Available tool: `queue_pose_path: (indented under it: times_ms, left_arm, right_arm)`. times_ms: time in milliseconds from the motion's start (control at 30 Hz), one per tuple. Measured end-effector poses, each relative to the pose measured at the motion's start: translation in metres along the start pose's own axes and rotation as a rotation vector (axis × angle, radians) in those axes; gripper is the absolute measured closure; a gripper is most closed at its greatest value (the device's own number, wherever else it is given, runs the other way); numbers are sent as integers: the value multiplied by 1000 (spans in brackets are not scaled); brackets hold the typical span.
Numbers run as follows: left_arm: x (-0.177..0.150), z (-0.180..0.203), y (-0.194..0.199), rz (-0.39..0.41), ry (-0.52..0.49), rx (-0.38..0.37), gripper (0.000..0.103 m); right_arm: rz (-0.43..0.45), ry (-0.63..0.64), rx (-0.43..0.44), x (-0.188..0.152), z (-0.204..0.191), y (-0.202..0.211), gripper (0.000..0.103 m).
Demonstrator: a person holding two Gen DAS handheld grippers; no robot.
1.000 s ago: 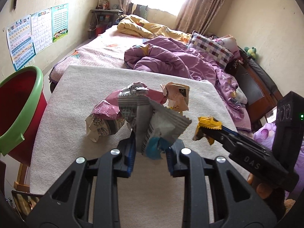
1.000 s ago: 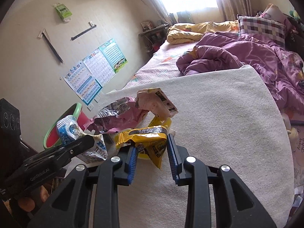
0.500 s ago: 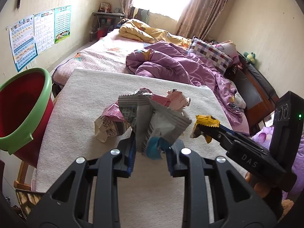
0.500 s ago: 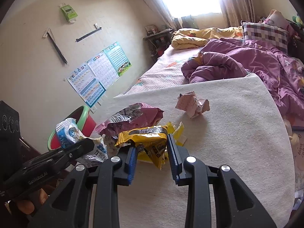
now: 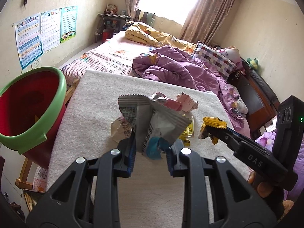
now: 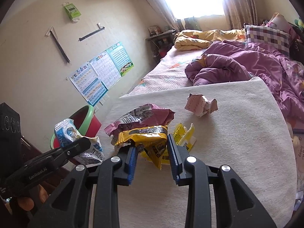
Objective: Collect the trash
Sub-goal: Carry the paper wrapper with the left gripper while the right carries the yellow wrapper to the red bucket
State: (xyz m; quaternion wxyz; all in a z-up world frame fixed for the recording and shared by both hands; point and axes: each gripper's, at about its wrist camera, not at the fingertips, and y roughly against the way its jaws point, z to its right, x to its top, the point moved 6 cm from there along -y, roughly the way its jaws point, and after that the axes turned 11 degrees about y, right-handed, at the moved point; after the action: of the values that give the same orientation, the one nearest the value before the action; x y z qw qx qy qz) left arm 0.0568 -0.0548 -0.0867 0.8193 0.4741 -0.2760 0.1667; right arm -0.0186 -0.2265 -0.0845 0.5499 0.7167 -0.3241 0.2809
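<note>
My left gripper (image 5: 151, 149) is shut on a grey and blue snack wrapper (image 5: 155, 125) and holds it above the white table (image 5: 95, 102). My right gripper (image 6: 152, 148) is shut on a yellow and black wrapper (image 6: 150, 138), also lifted; it shows in the left wrist view (image 5: 212, 127). On the table lie a maroon foil bag (image 6: 146, 115), a crumpled pink paper (image 6: 201, 104), a small yellow wrapper (image 6: 185, 135) and a printed paper scrap (image 5: 119, 132). A red bin with a green rim (image 5: 28, 104) stands left of the table.
A bed with a purple quilt (image 5: 180, 70) and a checked pillow (image 5: 214, 60) lies beyond the table. Posters (image 5: 43, 32) hang on the left wall. A dark wooden bench (image 5: 256, 95) stands at the right.
Both grippers have drawn back and up with their wrappers. The pink crumpled paper, lifted a second ago, now lies on the table. The bin looms larger at the left.
</note>
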Motion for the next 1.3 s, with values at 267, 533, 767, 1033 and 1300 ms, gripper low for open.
queue_pose_path:
  times_ms: [267, 533, 767, 1033, 1300]
  left_arm:
    - [9, -30, 10, 15, 34, 26, 77]
    - [35, -71, 27, 60, 69, 68, 77]
    - [49, -106, 40, 86, 105, 108, 77]
    - [59, -128, 47, 98, 111, 111, 77]
    - [62, -136, 48, 94, 108, 103, 77]
  right_arm:
    - [1, 23, 17, 6, -22, -7, 73]
    - [6, 28, 7, 10, -35, -11, 72]
    - [3, 33, 8, 12, -51, -18, 72]
    - [0, 44, 13, 15, -68, -27, 72]
    - [4, 45, 13, 16, -83, -33, 72]
